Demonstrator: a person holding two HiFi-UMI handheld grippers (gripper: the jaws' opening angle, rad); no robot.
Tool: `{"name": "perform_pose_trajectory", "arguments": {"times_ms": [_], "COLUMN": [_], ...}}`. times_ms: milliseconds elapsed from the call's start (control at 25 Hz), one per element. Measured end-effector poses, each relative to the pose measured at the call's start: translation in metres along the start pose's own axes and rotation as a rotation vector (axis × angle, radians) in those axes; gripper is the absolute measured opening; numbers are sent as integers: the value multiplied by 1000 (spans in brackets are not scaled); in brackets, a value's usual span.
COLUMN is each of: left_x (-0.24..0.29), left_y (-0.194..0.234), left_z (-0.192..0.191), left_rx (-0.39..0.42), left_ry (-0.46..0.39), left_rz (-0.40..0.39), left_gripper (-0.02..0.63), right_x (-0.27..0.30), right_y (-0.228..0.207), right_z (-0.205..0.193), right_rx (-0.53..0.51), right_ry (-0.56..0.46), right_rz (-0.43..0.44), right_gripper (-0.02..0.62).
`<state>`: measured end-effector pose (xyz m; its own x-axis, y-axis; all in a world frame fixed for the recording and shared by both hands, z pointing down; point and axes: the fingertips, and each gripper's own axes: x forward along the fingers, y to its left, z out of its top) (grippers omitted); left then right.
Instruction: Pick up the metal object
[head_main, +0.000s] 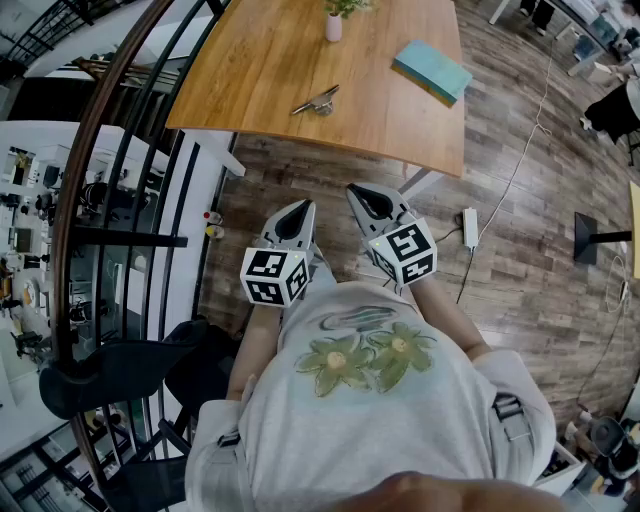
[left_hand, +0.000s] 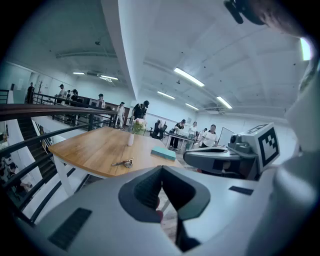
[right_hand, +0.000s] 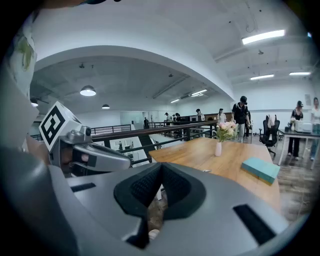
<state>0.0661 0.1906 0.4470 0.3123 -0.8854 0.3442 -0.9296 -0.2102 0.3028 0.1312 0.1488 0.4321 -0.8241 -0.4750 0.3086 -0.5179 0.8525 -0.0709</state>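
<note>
**Metal object on the surface, both claws shut and well apart from it**

The metal object (head_main: 317, 100) lies flat on the wooden surface (head_main: 270, 50), toward the edge closest to the person and somewhat left of the middle. It is slim and silvery, with a thin handle-like end pointing left and a bulkier end on the right. Nothing touches it. Farther back on the same surface stands a small white vase (head_main: 334, 22) with flowers. To the right lies a teal book (head_main: 432, 70), flat and turned at an angle. Both are well apart from the metal object.

In the head view, the two claws hang over the wooden floor (head_main: 520, 270), short of the surface's near edge and close against the person's body. The left claw (head_main: 297, 208) and the right claw (head_main: 366, 196) sit side by side and point toward the surface. Each carries its marker cube (head_main: 272, 277) at the rear. The left gripper view shows that claw's dark pads meeting at the tip, with nothing between them. The right gripper view shows the same: jaws together and empty.

A white power strip (head_main: 470, 228) lies on the floor to the right of the claws, with its cable trailing away. A dark curved railing (head_main: 120, 150) runs down the left side. The person wears a light shirt (head_main: 400, 420) with a flower print.
</note>
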Motion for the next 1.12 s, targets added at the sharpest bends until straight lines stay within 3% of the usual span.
{"name": "perform_pose_trajectory", "arguments": {"times_ms": [600, 880, 1120], "left_x": [46, 50, 73], "left_y": [64, 80, 91], "left_z": [43, 35, 47], "left_rx": [6, 2, 10], "left_ry": [-13, 3, 28], "left_rz": [-12, -5, -28], "left_gripper": [14, 14, 14], "right_x": [78, 95, 113], "right_y": [-35, -29, -49], "right_z": [32, 24, 30], "right_rx": [-20, -50, -31], "right_ry": [-4, 21, 24], "right_rz": [-26, -4, -26], "right_gripper": [8, 9, 12]}}
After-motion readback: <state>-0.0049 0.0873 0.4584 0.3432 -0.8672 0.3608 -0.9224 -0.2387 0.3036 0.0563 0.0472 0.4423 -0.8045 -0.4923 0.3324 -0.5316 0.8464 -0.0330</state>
